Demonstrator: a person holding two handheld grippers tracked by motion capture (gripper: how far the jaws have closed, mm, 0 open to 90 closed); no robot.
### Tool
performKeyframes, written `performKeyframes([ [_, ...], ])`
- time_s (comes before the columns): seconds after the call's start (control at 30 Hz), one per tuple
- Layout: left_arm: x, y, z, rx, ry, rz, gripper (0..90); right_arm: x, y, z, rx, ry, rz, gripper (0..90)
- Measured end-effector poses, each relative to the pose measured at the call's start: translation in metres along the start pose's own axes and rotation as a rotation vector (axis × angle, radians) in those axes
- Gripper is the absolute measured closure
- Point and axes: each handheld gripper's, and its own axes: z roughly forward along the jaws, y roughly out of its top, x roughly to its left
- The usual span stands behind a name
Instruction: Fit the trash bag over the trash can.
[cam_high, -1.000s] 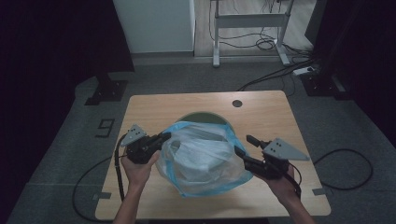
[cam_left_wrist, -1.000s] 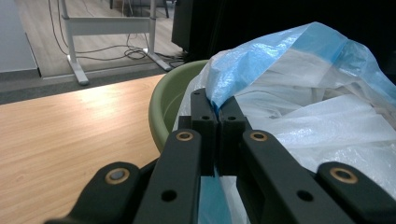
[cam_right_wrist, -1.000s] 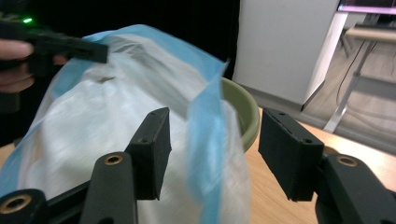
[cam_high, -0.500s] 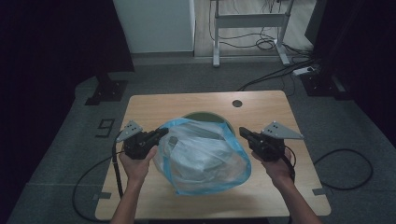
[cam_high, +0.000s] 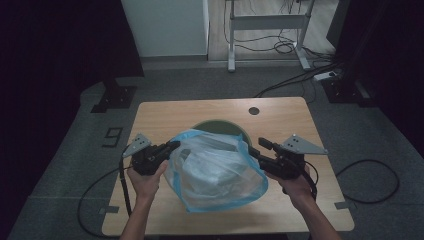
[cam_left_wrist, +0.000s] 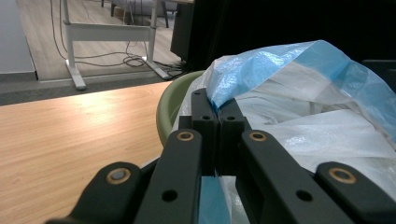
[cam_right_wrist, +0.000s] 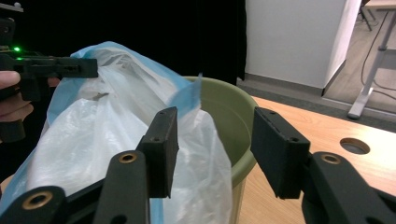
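A wooden tabletop (cam_high: 165, 112) carries a green bin (cam_right_wrist: 229, 116) at its centre, draped with a blue-edged plastic bag (cam_high: 215, 172). At nine o'clock, the left claw (cam_left_wrist: 217, 114) is clamped on the bag's rim. At three o'clock, the right claw (cam_right_wrist: 212, 149) is apart, beside the bin.

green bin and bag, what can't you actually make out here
- Green bin: in the high view the blue-edged plastic bag covers all but its far rim.
- Bag contents: white crumpled layers in every view; unclear what they are.
- Bin base: in the right gripper view, hidden behind the right gripper and cut off by the bottom edge.
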Motion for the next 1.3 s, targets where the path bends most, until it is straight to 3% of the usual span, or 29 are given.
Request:
performKeyframes([
  [0.2, -0.001, 0.001, -0.002, -0.011, 0.003, -0.003, 88.2, 0.012, -0.003, 0.001, 0.033, 0.019, -0.027, 49.5],
  [0.27, 0.000, 0.001, -0.001, -0.012, 0.006, 0.000, 88.3, 0.014, -0.009, 0.005, 0.060, 0.009, -0.044, 60.4],
  [0.33, 0.002, 0.001, -0.001, -0.014, 0.009, -0.002, 88.3, 0.013, -0.012, 0.009, 0.073, 0.003, -0.070, 78.6],
  [0.4, 0.007, 0.002, 0.000, -0.016, 0.012, -0.013, 88.3, 0.007, -0.012, 0.012, 0.074, -0.023, -0.089, 88.3],
  [0.6, 0.023, 0.006, 0.013, -0.002, 0.034, -0.038, 88.3, -0.023, 0.000, 0.032, 0.068, -0.098, -0.051, 88.9],
  [0.83, 0.044, 0.012, 0.030, 0.018, 0.052, -0.060, 88.3, -0.040, 0.006, 0.065, 0.082, -0.144, -0.038, 88.8],
  [1.03, 0.051, 0.010, 0.043, 0.048, 0.066, -0.059, 88.2, -0.053, 0.001, 0.081, 0.085, -0.147, 0.000, 88.8],
  [1.3, 0.059, 0.000, 0.065, 0.124, 0.065, -0.087, 88.2, -0.073, -0.014, 0.097, 0.101, -0.140, 0.116, 88.6],
])
